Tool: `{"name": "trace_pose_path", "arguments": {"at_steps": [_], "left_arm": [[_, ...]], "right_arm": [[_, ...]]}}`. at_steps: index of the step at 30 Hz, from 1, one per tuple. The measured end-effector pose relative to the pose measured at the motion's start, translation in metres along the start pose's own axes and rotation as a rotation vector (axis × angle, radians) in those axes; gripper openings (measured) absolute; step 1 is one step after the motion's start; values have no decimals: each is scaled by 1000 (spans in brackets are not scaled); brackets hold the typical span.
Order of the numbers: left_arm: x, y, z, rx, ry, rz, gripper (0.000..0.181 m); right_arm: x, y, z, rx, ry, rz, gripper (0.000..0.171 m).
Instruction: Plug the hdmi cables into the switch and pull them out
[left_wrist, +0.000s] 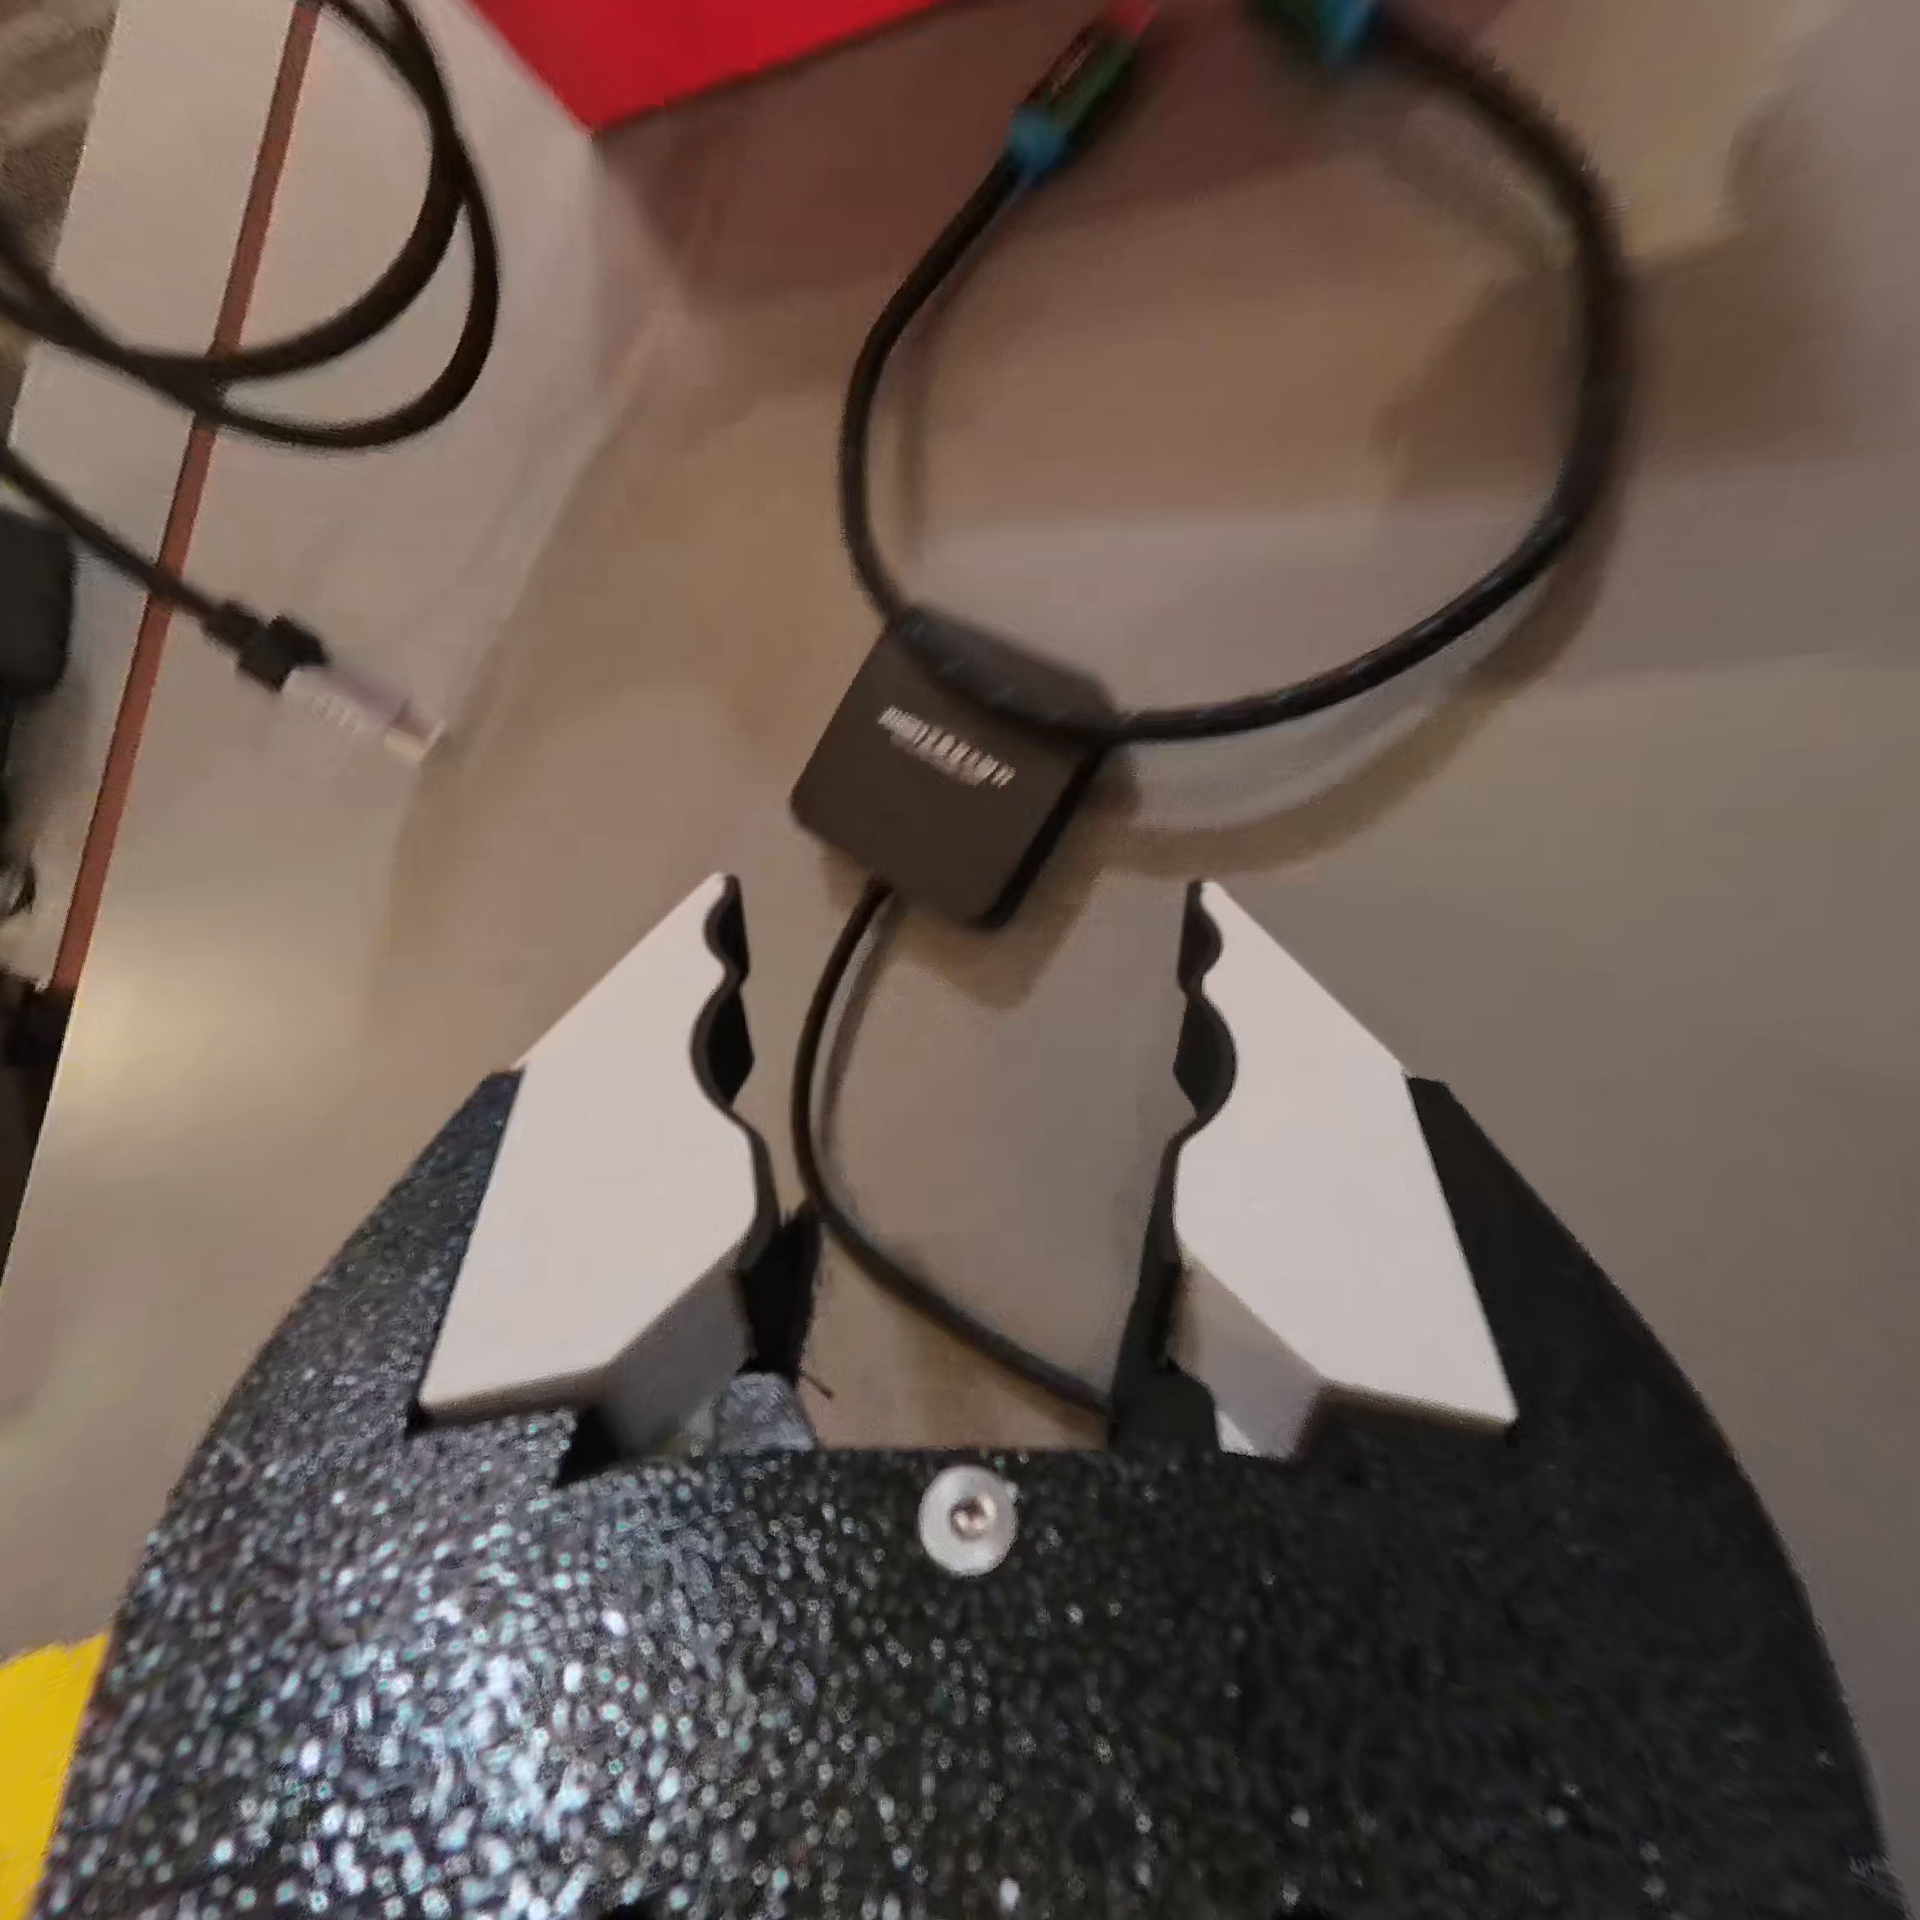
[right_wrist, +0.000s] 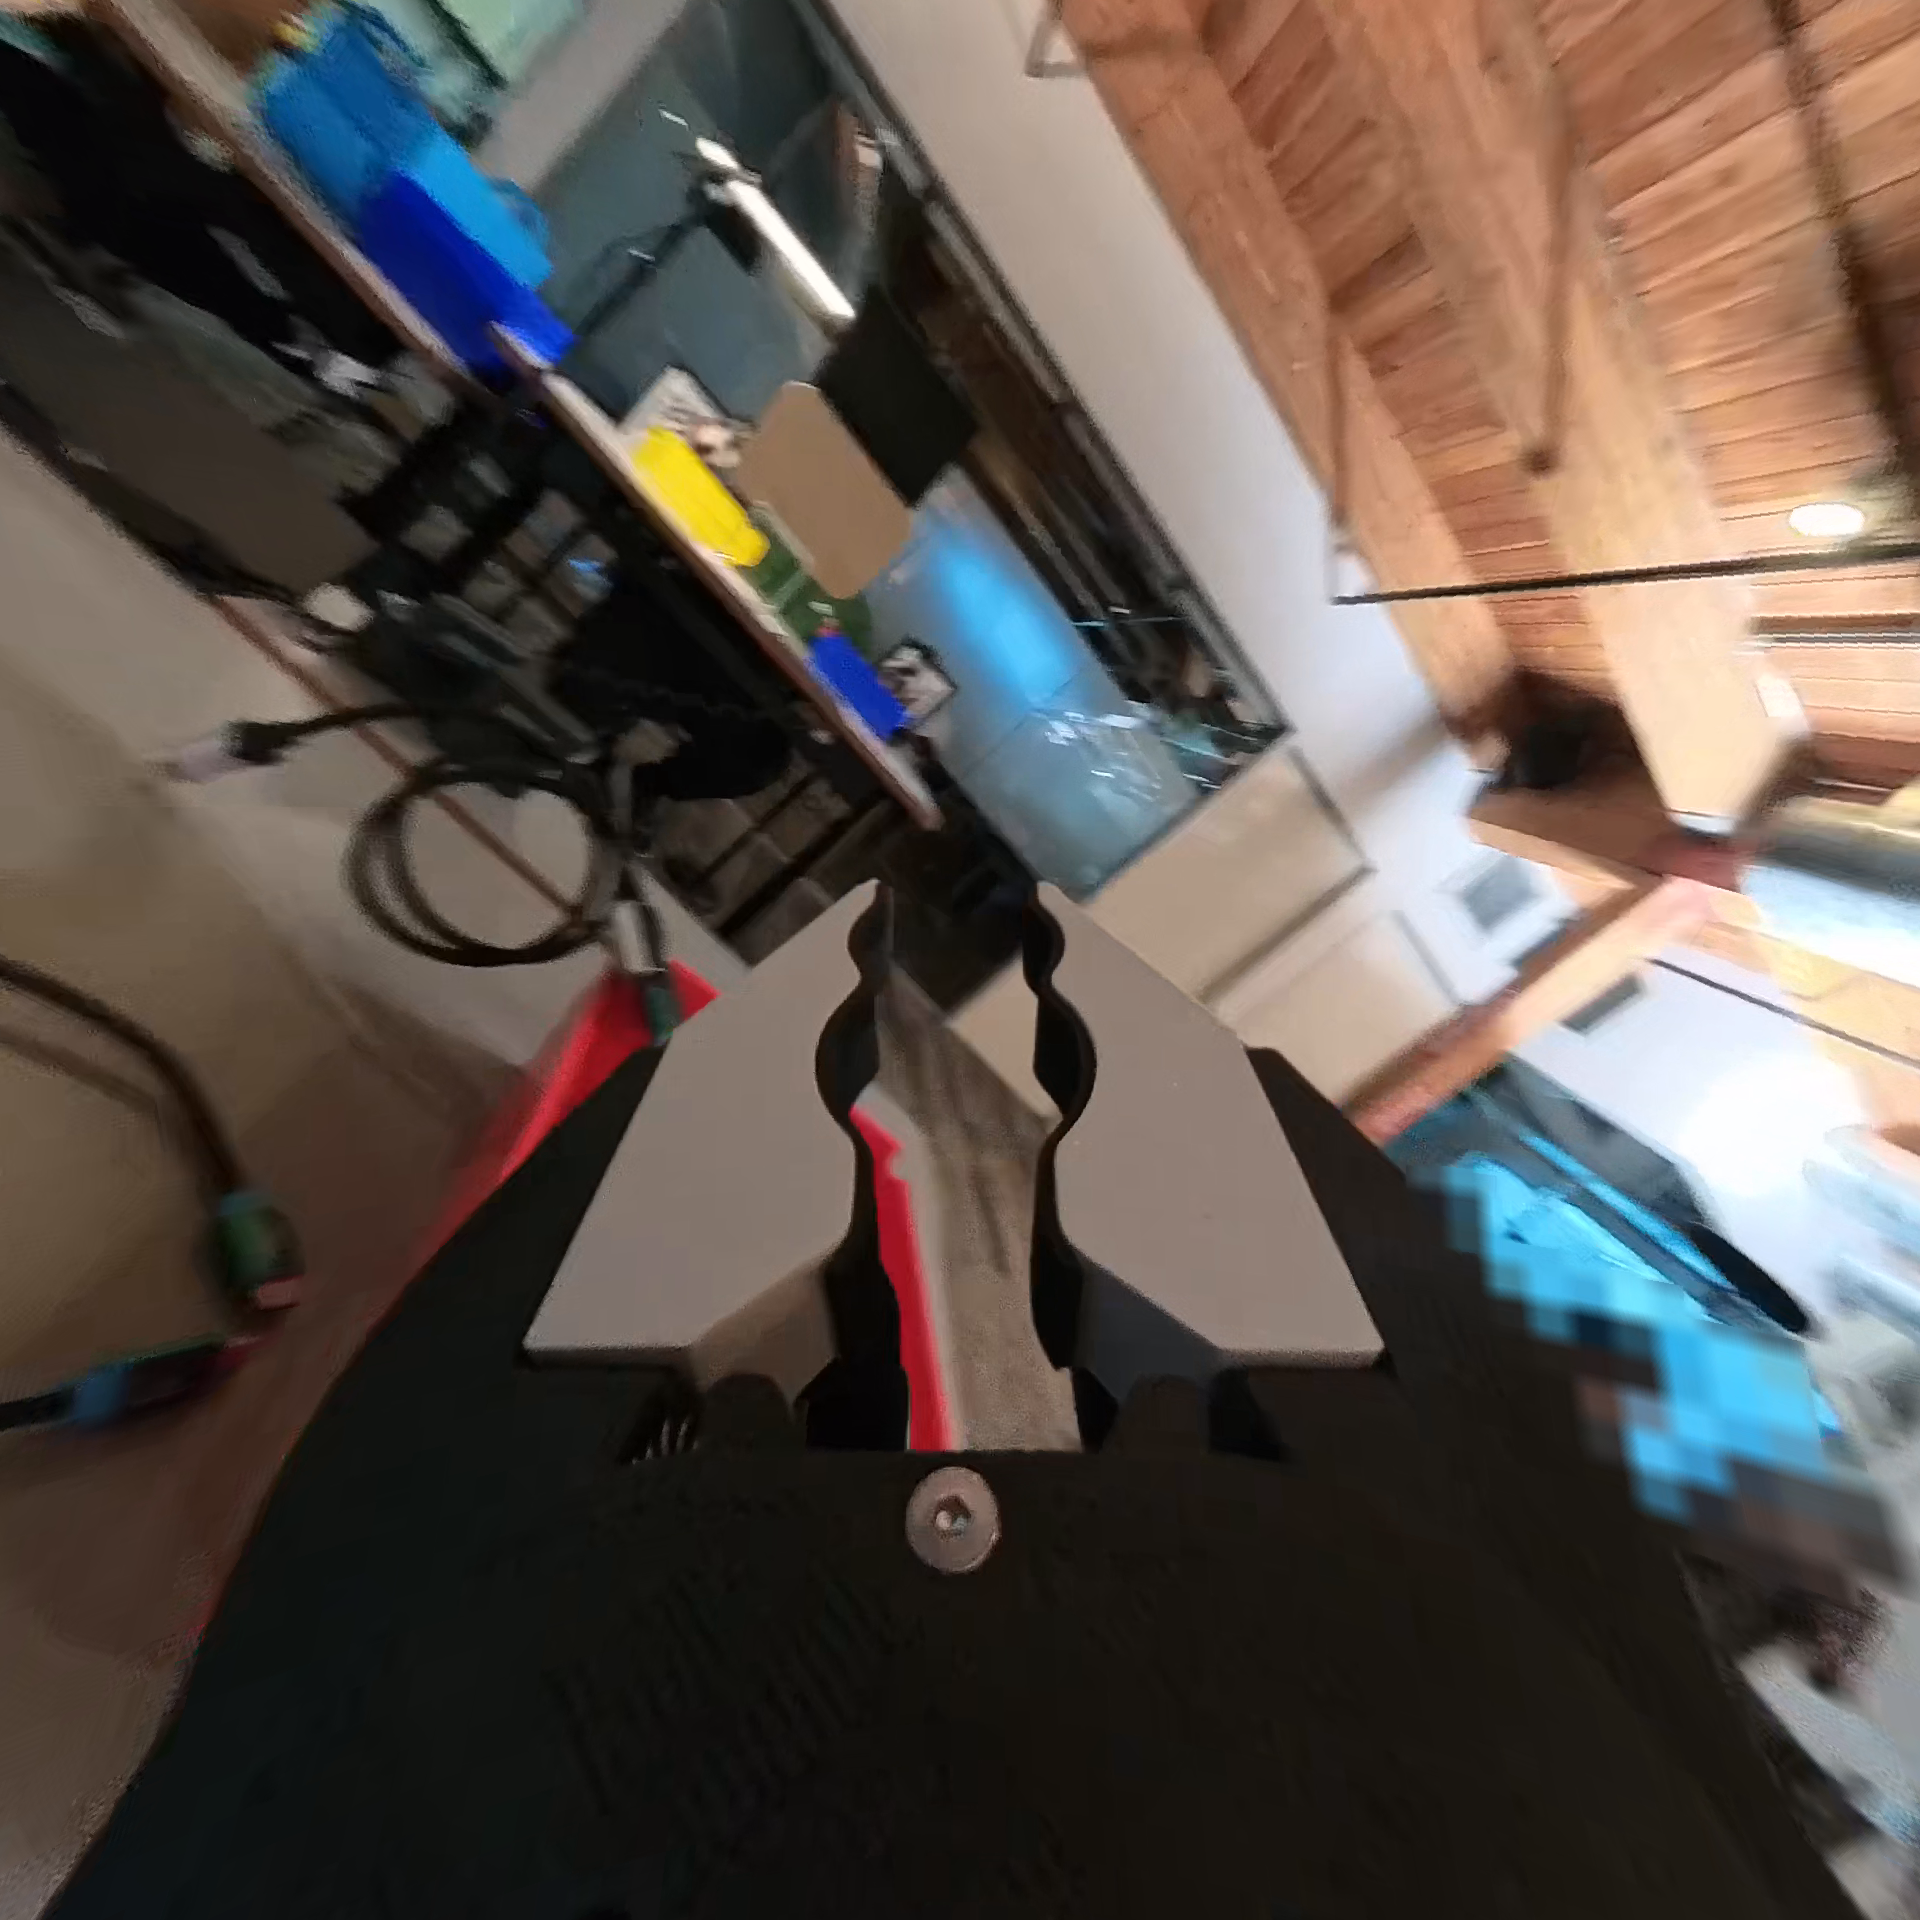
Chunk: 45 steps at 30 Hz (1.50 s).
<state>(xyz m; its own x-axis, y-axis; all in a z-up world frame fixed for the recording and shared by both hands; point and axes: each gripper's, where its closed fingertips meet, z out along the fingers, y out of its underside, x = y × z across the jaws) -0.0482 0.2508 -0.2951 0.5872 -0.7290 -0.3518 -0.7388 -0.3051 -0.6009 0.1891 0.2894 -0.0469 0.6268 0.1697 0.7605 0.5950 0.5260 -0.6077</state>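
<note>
In the left wrist view a small black square HDMI switch (left_wrist: 945, 779) lies on the beige table. Two black cables loop from its far side to taped plugs (left_wrist: 1060, 114) at the top. A third thin cable (left_wrist: 821, 1060) runs from it down between my fingers. My left gripper (left_wrist: 966, 904) is open and empty, just short of the switch. A loose cable with a silver plug (left_wrist: 343, 696) lies to the left. My right gripper (right_wrist: 961, 914) is open and empty, tilted, raised over the table's far side. The taped plugs (right_wrist: 255, 1247) show at its lower left.
A red box (left_wrist: 831, 52) stands at the back of the table, also under the right gripper (right_wrist: 592, 1049). A coil of black cable (left_wrist: 343, 260) lies at the left. Shelves with blue and yellow bins (right_wrist: 696, 509) stand beyond the table edge (left_wrist: 177, 540).
</note>
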Motion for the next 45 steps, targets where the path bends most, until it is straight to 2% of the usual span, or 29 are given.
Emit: {"name": "trace_pose_path", "arguments": {"at_steps": [2, 5, 9, 11, 14, 17, 20, 23, 26, 29, 31, 32, 36, 39, 41, 45], "left_arm": [[-13, 13, 2, -15, -51, -29, 86], [-20, 22, 3, 15, -57, -65, 83], [-30, 45, 4, -55, -60, -130, 58], [-28, 50, 5, -62, -31, -163, 44], [-30, 52, 9, -57, -32, -221, 23], [-42, 55, 12, -77, -141, -221, 17], [-43, 55, 15, -92, -204, -156, 5], [-44, 54, 14, -99, -252, -65, 4], [-46, 51, 13, -32, -285, -33, 3], [-55, 40, 7, 95, -335, -86, 3], [-63, 40, 3, 137, -376, -104, 3], [-66, 39, 2, 150, -387, -110, 3], [-69, 29, -5, 240, -402, -118, 2], [-70, 17, -15, 283, -480, 3, 2], [-69, 9, -22, 302, -534, 73, 2], [-65, -9, -39, 438, -572, 95, 2]], "right_arm": [[-33, -5, 5, 17, -163, 65, 28], [-103, -12, 9, 27, -497, 218, 42], [-204, -23, 3, -21, -918, 414, 63], [-245, -24, 3, -52, -1034, 414, 68], [-288, -17, 11, -118, -1121, 324, 80], [-313, -18, 23, -157, -1197, 319, 86], [-331, -10, 34, -208, -1244, 267, 87], [-342, 0, 41, -274, -1284, 249, 89], [-340, 1, 61, -238, -1194, 290, 85], [-334, -14, 65, -115, -1149, 479, 80], [-332, -16, 61, -83, -1152, 619, 80], [-333, -13, 58, -91, -1164, 621, 82], [-335, 3, 68, -110, -1078, 494, 92], [-336, 6, 76, -106, -987, 403, 95], [-334, 8, 81, -84, -918, 299, 93], [-337, 18, 82, -92, -861, 105, 78]]}}
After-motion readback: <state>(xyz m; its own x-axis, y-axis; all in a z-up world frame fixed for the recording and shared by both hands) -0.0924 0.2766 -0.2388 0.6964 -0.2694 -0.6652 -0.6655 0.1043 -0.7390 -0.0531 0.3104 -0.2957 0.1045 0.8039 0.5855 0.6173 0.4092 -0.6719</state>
